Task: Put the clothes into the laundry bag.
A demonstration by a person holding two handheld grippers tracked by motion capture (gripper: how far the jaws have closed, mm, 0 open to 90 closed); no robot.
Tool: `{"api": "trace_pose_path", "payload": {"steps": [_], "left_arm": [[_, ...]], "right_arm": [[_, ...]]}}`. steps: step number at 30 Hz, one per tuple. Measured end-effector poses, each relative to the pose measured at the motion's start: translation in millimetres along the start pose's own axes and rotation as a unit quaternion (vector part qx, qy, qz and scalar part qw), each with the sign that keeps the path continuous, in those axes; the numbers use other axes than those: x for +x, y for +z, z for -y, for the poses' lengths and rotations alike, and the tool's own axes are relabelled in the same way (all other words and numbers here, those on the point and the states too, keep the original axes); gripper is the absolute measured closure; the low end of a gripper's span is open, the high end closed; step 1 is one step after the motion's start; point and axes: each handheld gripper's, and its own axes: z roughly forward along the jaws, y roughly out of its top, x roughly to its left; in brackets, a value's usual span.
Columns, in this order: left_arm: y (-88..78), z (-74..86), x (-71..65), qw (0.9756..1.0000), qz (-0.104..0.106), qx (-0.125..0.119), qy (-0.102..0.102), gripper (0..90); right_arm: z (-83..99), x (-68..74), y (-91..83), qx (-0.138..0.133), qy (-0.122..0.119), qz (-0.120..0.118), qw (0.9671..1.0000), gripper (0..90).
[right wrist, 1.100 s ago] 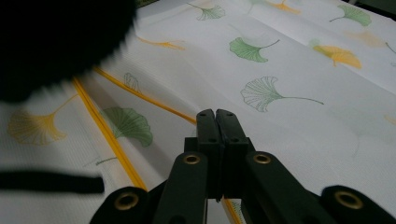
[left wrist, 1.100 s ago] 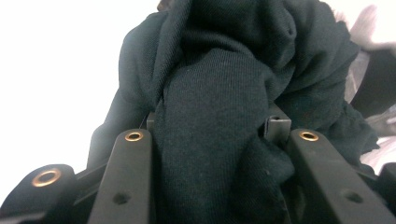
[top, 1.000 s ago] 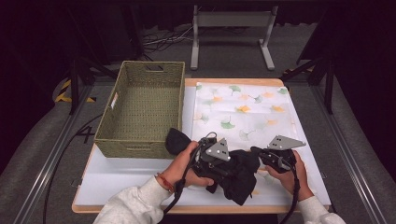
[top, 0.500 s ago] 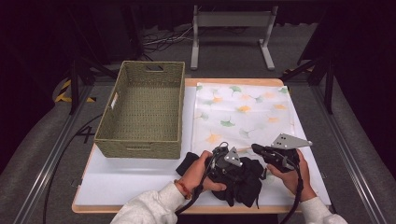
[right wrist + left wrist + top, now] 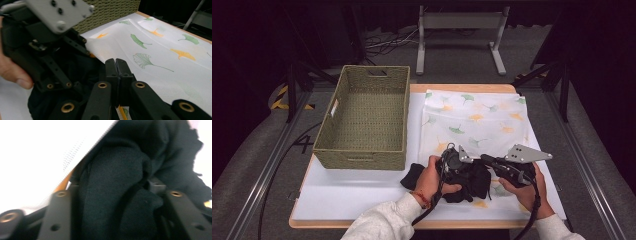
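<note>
A black cloth point(image 5: 473, 186) lies bunched near the table's front edge, partly on a white sheet printed with ginkgo leaves point(image 5: 482, 115). My left gripper point(image 5: 464, 167) comes in from the left, and dark fabric point(image 5: 120, 182) fills the space between its jaws, which are shut on a thick fold. My right gripper point(image 5: 488, 161) reaches in from the right under its grey plate. In the right gripper view its jaws point(image 5: 115, 62) are pressed together at the cloth's edge point(image 5: 45, 107), where black fabric meets the sheet point(image 5: 155, 50). I cannot tell whether they pinch any fabric.
A woven olive basket point(image 5: 362, 155) stands empty at the left, just behind the cloth. The white table top point(image 5: 352, 195) lies bare in front of it. Dark floor, rails and a metal stand surround the table.
My left gripper has swept right and forward with the black cloth, folding its left flap inward. The bundle is now more compact. The right gripper has barely moved.
</note>
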Motion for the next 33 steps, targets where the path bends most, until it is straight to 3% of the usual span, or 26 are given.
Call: {"api": "trace_pose_path", "payload": {"steps": [2, 8, 13, 15, 16, 17, 18, 19, 24, 26, 27, 28, 30, 33], "left_arm": [[2.4, -0.9, 1.0, 0.9999, 0.014, 0.002, -0.005, 43.7], [7.7, -7.8, -4.3, 0.9999, 0.0, -0.01, -0.008, 45.1], [10.7, -12.5, 4.1, 0.9977, -0.039, -0.025, -0.05, 44.8], [9.1, -11.5, 8.1, 0.9974, -0.022, -0.029, -0.063, 41.9], [6.9, -10.8, 8.6, 0.9977, -0.006, -0.031, -0.06, 38.3], [1.4, -9.3, 6.1, 0.9987, 0.012, -0.027, -0.041, 33.6], [1.4, -9.3, 6.1, 0.9987, 0.012, -0.027, -0.041, 25.9], [-3.4, -7.4, 3.3, 0.9991, 0.009, -0.029, -0.031, 25.9], [-46.4, 15.3, -0.3, 0.999, 0.036, -0.02, 0.018, 17.2], [-68.1, 34.4, 1.2, 0.9986, 0.024, -0.017, 0.043, 16.5], [-68.1, 34.4, 1.2, 0.9986, 0.024, -0.017, 0.043, 16.8], [-77.0, 44.6, 3.3, 0.9985, 0.015, -0.009, 0.052, 16.8], [-88.4, 63.8, 9.2, 0.9987, 0.001, -0.005, 0.052, 17.8], [-91.0, 84.1, 20.2, 0.9986, -0.018, 0.018, 0.047, 19.2]], "right_arm": [[-1.7, 1.2, -0.8, -0.003, -0.001, 0.001, 1.0, 89.8], [-8.4, 5.6, 2.1, -0.012, -0.002, 0.0, 0.9999, 89.8], [-12.0, 8.6, -0.2, -0.019, -0.003, -0.003, 0.9998, 89.8], [-11.3, 8.5, -0.9, -0.018, -0.001, -0.006, 0.9998, 89.9], [-10.8, 8.3, -0.9, -0.016, -0.002, -0.005, 0.9999, 89.8], [-10.3, 7.9, -1.1, -0.015, -0.003, -0.004, 0.9999, 89.8], [-10.3, 7.9, -1.1, -0.015, -0.003, -0.004, 0.9999, 89.8], [-9.6, 6.1, -1.5, -0.015, -0.001, -0.004, 0.9999, 89.9], [-8.2, 5.2, -4.5, -0.015, 0.002, -0.002, 0.9999, 89.8], [-8.0, 5.9, -4.6, -0.014, 0.002, -0.003, 0.9999, 89.8], [-8.0, 5.9, -4.6, -0.014, 0.002, -0.003, 0.9999, 89.8], [-7.9, 6.6, -4.7, -0.014, 0.0, -0.003, 0.9999, 89.8], [-7.6, 8.0, -4.5, -0.013, -0.002, -0.005, 0.9999, 89.8], [-7.0, 9.7, -4.0, -0.01, -0.004, -0.008, 0.9999, 89.8]]}}
